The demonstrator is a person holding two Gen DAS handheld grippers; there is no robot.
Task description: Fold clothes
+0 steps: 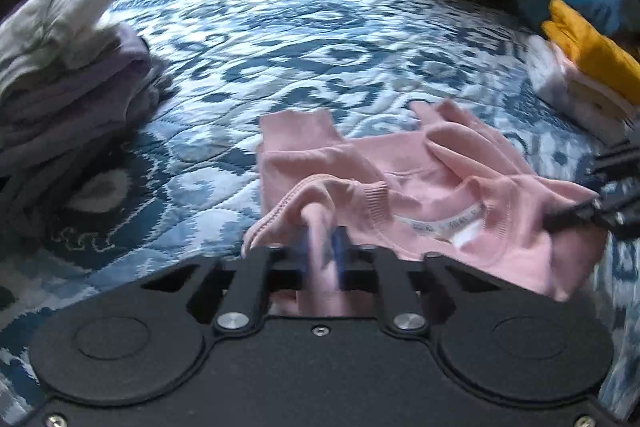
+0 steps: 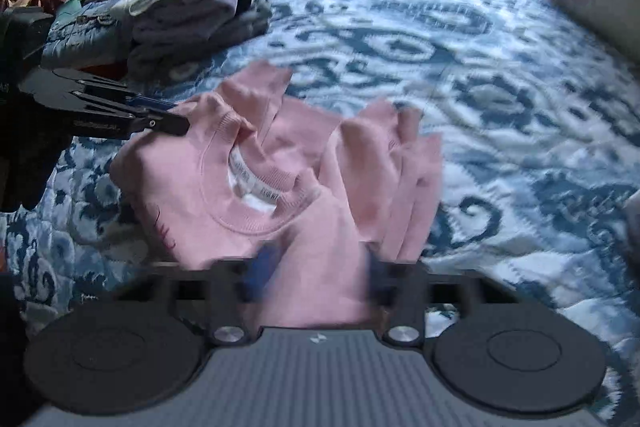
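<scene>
**Soft daylight, blur near the lens**

Both views are lit by cool, diffuse daylight; the blue patterned bedspread [image 1: 304,39] shines pale at the far side. Shadows are soft and lie dark under the folded pile [image 1: 68,95]. The fisheye bends all edges, and the corners go black. Blur smears the pink garment [image 2: 312,267] near the lens in the right wrist view.

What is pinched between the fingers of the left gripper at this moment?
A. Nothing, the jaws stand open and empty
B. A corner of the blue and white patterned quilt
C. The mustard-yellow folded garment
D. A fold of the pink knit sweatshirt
D: in the left wrist view the left gripper has its jaws closed on a ridge of the pink knit sweatshirt, which lies on the blue and white patterned quilt.
</scene>
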